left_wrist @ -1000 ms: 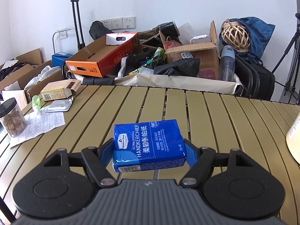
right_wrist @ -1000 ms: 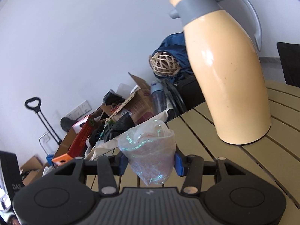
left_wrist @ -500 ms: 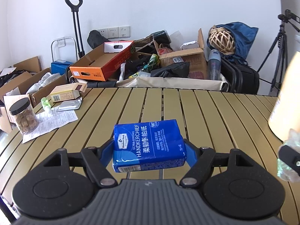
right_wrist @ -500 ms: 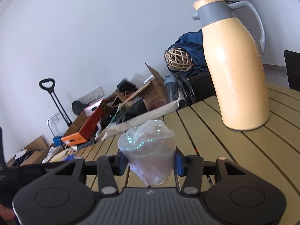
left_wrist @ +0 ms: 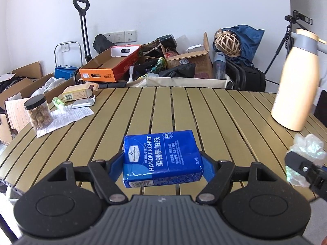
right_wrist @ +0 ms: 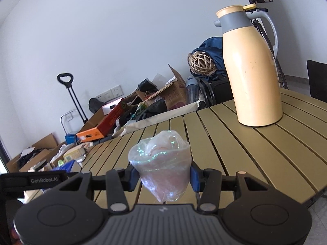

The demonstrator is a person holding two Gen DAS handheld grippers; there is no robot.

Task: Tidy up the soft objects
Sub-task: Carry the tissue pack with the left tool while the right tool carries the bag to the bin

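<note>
A blue handkerchief tissue pack (left_wrist: 162, 158) is clamped between the blue pads of my left gripper (left_wrist: 163, 163), held above the slatted table (left_wrist: 214, 110). My right gripper (right_wrist: 161, 175) is shut on a crumpled, shimmering clear plastic bag (right_wrist: 163, 169), also lifted over the table. In the left wrist view that bag (left_wrist: 308, 147) and part of the right gripper show at the far right edge. The left gripper's body (right_wrist: 32, 180) appears at the lower left of the right wrist view.
A tall cream thermos jug (right_wrist: 253, 69) stands on the table's right side. At the left edge sit a jar of snacks (left_wrist: 39, 112), a paper sheet (left_wrist: 65, 118), a small box (left_wrist: 78, 92) and a foil pack (left_wrist: 83, 103). Cardboard boxes and bags crowd the floor beyond.
Both grippers have pulled back toward the near table edge, so more tabletop shows. The thermos now looks farther away. Each gripper keeps its hold.
</note>
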